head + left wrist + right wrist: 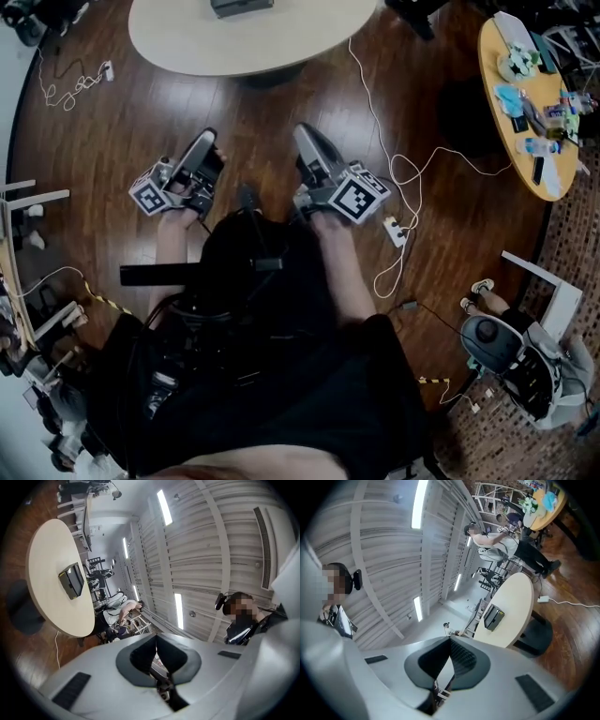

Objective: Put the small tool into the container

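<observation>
- L hand: left gripper (206, 136) held up in front of us, over the wood floor (122, 122), nose aimed toward the cream table (187, 42). Its marker cube (150, 195) sits at the near end, by our hand.
- Left gripper view: left gripper (156, 637) is clenched, pad tips pressed together, nothing caught between them.
- R hand: right gripper (306, 131) just beside the left one, roughly parallel, also over bare floor and well short of the table. Marker cube (361, 197) at its near end.
- Right gripper view: right gripper (450, 640) is clenched too, ribbed pads meeting at the tip, empty.
- Box (242, 6): dark grey, sits on top of the cream table at the far edge of the head view, well apart from both grippers. Also seen in the left gripper view (71, 580) and the right gripper view (493, 617), alone on the tabletop (515, 597).
- Small tool: we can't make it out in any view.
- Off to the right: a round yellow table (506, 141) crowded w/ small stuff, too small to name.
- White cable (412, 173) loops across the floor to a power strip (396, 231) near our right arm.
- Lower right: a person (525, 361) sitting, well away from us.
</observation>
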`<state>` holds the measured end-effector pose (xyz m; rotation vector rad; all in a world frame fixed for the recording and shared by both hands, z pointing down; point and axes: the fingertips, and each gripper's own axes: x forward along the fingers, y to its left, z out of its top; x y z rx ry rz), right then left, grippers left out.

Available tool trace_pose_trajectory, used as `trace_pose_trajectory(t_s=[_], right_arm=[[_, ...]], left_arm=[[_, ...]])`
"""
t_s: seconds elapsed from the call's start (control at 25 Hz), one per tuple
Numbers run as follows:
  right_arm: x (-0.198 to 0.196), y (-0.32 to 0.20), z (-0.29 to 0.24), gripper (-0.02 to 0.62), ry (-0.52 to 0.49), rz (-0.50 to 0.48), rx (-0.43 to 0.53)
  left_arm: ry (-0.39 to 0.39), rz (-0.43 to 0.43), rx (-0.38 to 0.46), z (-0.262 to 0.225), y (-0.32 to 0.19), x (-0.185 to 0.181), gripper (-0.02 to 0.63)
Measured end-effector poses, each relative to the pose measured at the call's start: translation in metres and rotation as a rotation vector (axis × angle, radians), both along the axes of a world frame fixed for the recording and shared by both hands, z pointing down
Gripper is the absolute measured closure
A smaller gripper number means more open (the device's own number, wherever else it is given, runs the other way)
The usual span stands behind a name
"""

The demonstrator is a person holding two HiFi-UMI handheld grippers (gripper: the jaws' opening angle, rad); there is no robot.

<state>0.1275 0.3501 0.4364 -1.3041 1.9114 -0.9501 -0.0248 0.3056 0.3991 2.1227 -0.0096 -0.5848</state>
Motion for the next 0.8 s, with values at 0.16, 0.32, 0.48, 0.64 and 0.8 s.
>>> trace_pose_trajectory(t_s=[0.16,0.32,0.48,0.64,0.8], right_arm=[[0.001,0.005,0.004,0.615,-0.038,-0.024,0.018],[0.002,0.009,0.005,0.615,-0.044,-0.035,0.031],[0.003,0.011,0.001,0.615,-0.045,-0.046,0.049],[0.003,0.014,-0.003,0.617,-0.051,-0.059,0.07],[0.004,0.018,-0.005,0.615,-0.062,-0.07,0.085]], left_arm=[[-0.015,-0.009,-0.005,0.0,0.007,0.002,0.614],[-0.021,-0.016,-0.009,-0.001,0.012,0.003,0.614],[-0.021,-0.019,-0.006,-0.005,0.016,0.004,0.614],[-0.02,-0.018,-0.007,-0.007,0.021,0.007,0.614],[-0.021,-0.015,-0.008,-0.007,0.025,0.009,0.614]])
